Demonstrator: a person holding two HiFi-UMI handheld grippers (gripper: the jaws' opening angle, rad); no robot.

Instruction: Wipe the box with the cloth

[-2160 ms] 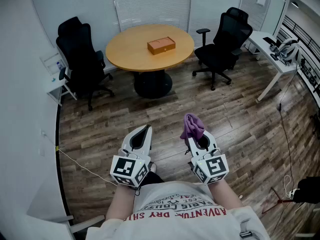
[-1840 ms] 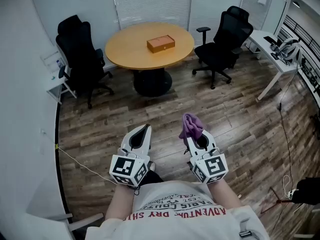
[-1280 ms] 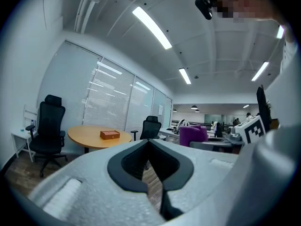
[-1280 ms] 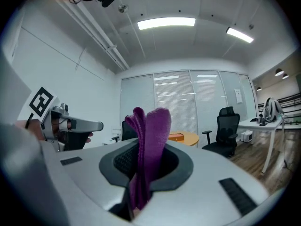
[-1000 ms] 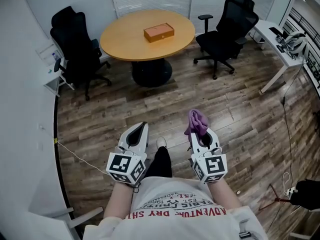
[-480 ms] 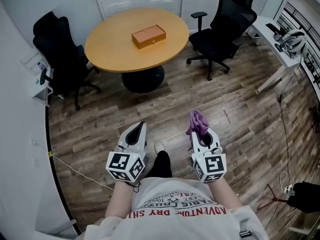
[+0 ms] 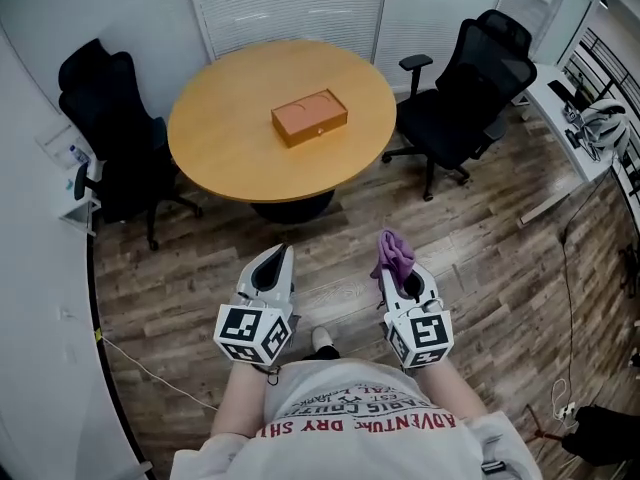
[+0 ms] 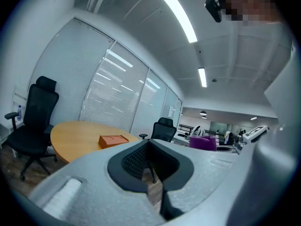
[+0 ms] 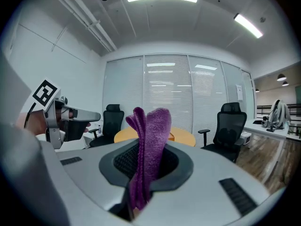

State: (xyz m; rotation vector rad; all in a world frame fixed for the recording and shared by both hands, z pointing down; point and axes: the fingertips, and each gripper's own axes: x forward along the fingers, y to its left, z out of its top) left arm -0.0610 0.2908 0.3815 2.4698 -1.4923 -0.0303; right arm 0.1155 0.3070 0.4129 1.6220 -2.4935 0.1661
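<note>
Stage: approach only, no wiping begun.

- Right gripper (image 7: 397, 281): jaws clamped on the purple cloth (image 7: 393, 254). A folded tuft stands up out of the jaws; the right gripper view shows it pinched in the middle of the pads.
- Left gripper (image 7: 275, 266): jaws drawn together, nothing between them. Only a thin slit of floor shows through in the left gripper view.
- Both grippers are held level in front of the person's torso, over the wood floor (image 7: 480, 258), side by side and apart from each other.
- Box (image 7: 309, 116): orange-brown, lid closed, lying flat near the middle of the round table (image 7: 220, 153). Well apart from both grippers; nothing touches it.
- 2 black chairs flank the table, 1 on each side.

Judgement: cloth pickup is done, so 1 step of the task is in hand. Left to do: close the gap to the table, bring the cloth down onto the box, then make the wiping passes. The empty left gripper looks free to steady the box if it slides.
</note>
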